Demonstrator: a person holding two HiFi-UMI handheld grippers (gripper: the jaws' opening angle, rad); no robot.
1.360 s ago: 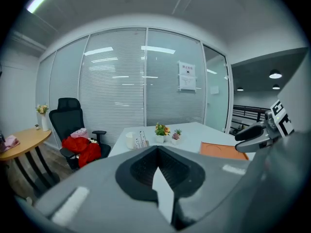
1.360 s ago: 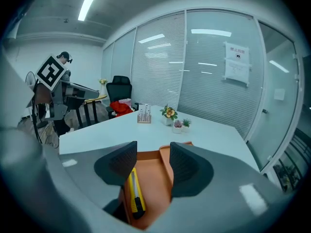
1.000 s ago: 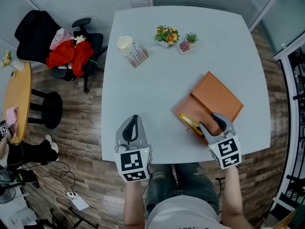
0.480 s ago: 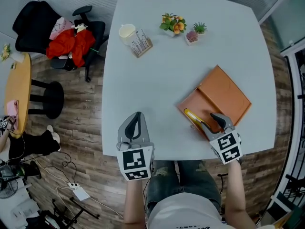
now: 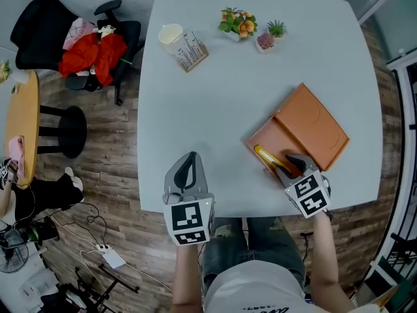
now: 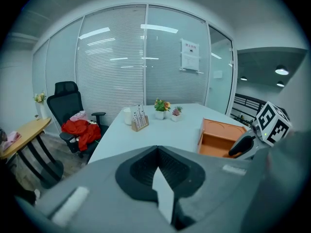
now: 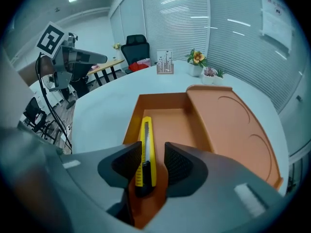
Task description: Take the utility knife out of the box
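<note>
Knife (image 7: 147, 144) lay in the open box (image 7: 172, 118), long axis running straight away between the right gripper (image 7: 152, 161) jaws. Pads stood either side, not yet pressing; jaws had just been closing. Left gripper (image 5: 187, 165) shut, empty, well apart at the surface (image 5: 215, 109) edge. Versus a second earlier: right gripper lower, over the knife's near end.

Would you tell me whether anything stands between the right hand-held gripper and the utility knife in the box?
Nothing visible does. The lid is folded back, and the utility knife lies in the box between the jaws of the right hand-held gripper, which have just been closing but are not pressing it.
</note>
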